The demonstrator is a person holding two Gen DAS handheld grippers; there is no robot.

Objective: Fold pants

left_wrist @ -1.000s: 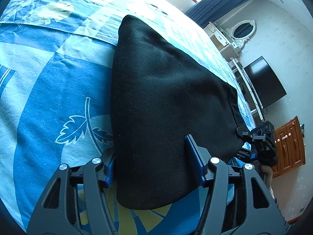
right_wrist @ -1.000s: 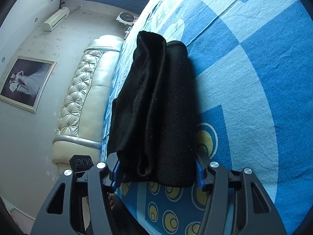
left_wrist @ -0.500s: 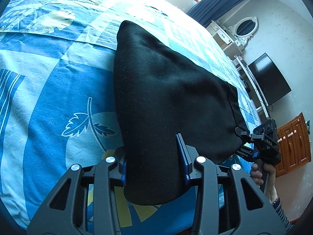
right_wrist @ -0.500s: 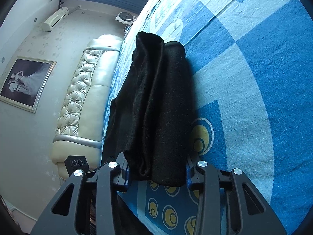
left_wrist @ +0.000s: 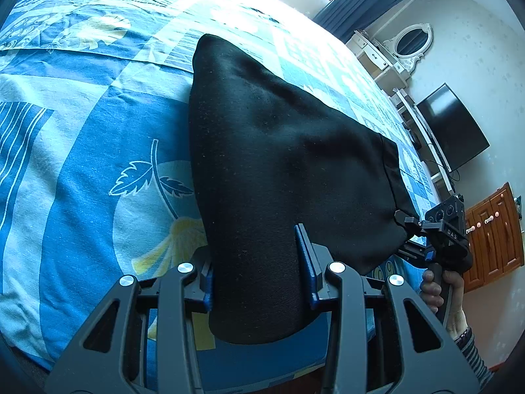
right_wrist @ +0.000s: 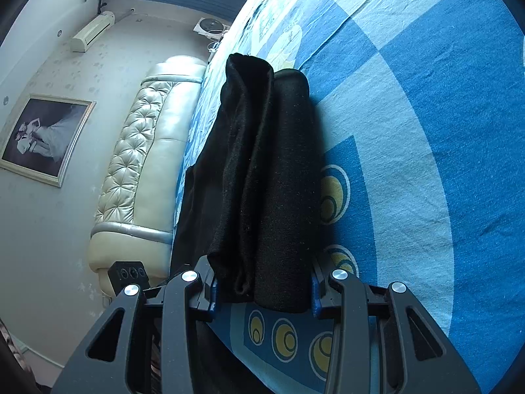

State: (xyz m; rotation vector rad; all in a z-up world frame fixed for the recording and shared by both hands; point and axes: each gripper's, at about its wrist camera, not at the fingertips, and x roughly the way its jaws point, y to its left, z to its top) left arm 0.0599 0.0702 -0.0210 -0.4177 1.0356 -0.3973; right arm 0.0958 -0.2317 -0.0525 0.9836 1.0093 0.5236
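Pants (left_wrist: 279, 164), black and already folded into a thick bundle, are sitting on a bed with a blue patterned bedsheet (left_wrist: 82, 170) covered in leaf shapes and yellow circles. Both grippers have hold of them at the near edge. The left gripper (left_wrist: 259, 279) has just finished closing in and its blue pads now press against either side of one end of the bundle, so it's clamped on the fabric at a middling width, not wide and not fully pinched. Same deal on the other side: the right gripper (right_wrist: 264, 290) has its jaws pulled in around the stacked layers, which you can see as a couple of rolled folds standing between the fingers, pads pushing into the cloth on both sides. From the left wrist camera you can also spot the right gripper off at the far corner of the pants, with the person's hand (left_wrist: 441, 290) wrapped around its handle and a striped sleeve behind it. Room stuff around the edges: a cream tufted headboard (right_wrist: 144, 170) and a framed picture (right_wrist: 42, 138) on one wall, plus a dark TV (left_wrist: 452, 128) and a white dresser with an oval mirror (left_wrist: 410, 41) on the other.
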